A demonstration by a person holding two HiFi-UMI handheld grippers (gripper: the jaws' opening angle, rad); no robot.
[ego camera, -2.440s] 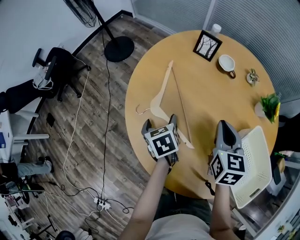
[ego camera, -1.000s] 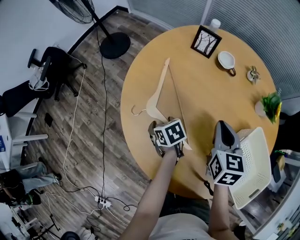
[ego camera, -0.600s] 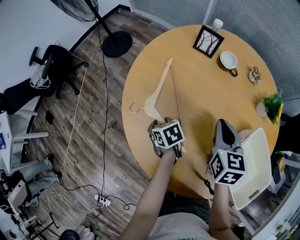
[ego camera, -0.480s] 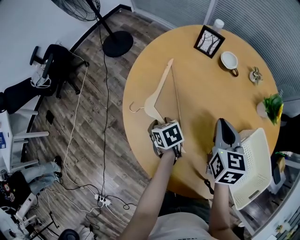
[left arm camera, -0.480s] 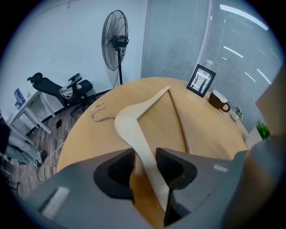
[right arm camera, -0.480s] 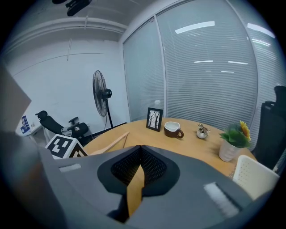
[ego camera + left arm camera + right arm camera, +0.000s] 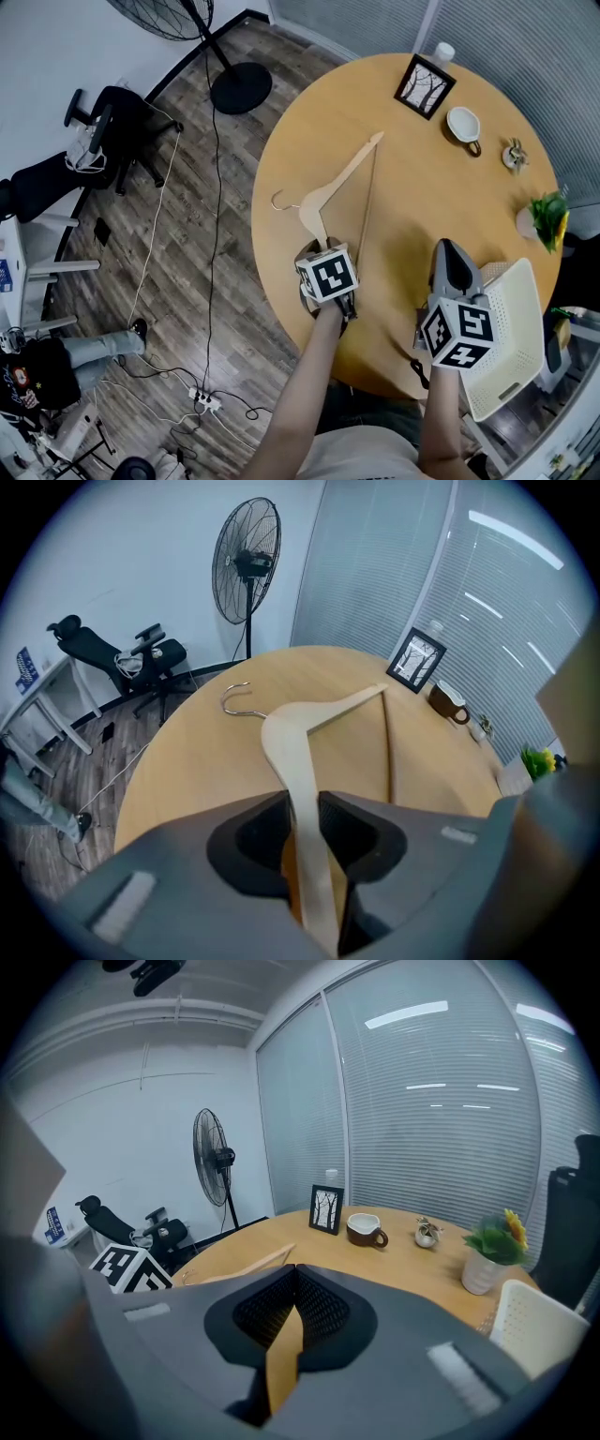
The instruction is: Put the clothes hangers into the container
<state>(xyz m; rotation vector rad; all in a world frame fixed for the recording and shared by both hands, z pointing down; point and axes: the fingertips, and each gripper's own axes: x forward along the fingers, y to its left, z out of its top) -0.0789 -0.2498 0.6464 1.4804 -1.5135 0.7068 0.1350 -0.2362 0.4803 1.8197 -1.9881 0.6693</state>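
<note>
A pale wooden clothes hanger lies on the round wooden table, its metal hook pointing left. My left gripper is shut on the hanger's near arm, close to the table's front-left edge. In the left gripper view the hanger runs straight out between the closed jaws of the left gripper. My right gripper hovers over the table's front right, shut with nothing in it; its jaws meet in the right gripper view. The white perforated container stands just right of it.
At the table's far side stand a framed picture, a brown-and-white cup, a small ornament and a potted plant. A fan base, cables and an office chair are on the floor to the left.
My left gripper closed on the hanger's near arm, and the hanger has swung so its far tip moved right. The right gripper has stayed put.
</note>
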